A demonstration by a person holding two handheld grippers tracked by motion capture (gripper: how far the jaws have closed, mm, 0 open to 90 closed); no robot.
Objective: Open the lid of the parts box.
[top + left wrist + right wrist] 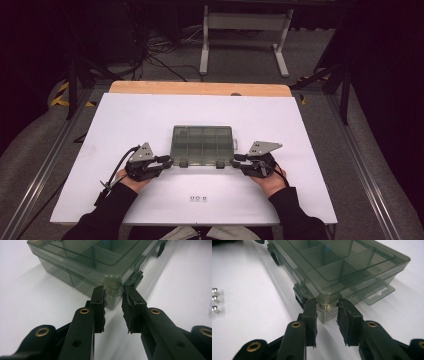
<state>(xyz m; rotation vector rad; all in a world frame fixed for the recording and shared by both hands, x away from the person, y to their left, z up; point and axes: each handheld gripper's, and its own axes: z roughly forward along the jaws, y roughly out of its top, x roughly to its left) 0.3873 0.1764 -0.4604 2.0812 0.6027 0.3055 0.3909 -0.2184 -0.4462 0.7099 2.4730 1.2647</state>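
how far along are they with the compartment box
Early on. Done: both grippers are at the near corners of the closed compartment box. In hand: left gripper and right gripper clamp those corners. Left: the lid is down, and three small screws lie untouched.

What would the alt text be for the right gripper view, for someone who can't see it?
Two black jaws of the right gripper clasp a corner of a smoky clear plastic organiser box with its lid closed, on a white table. Three small metal parts lie at the left edge.
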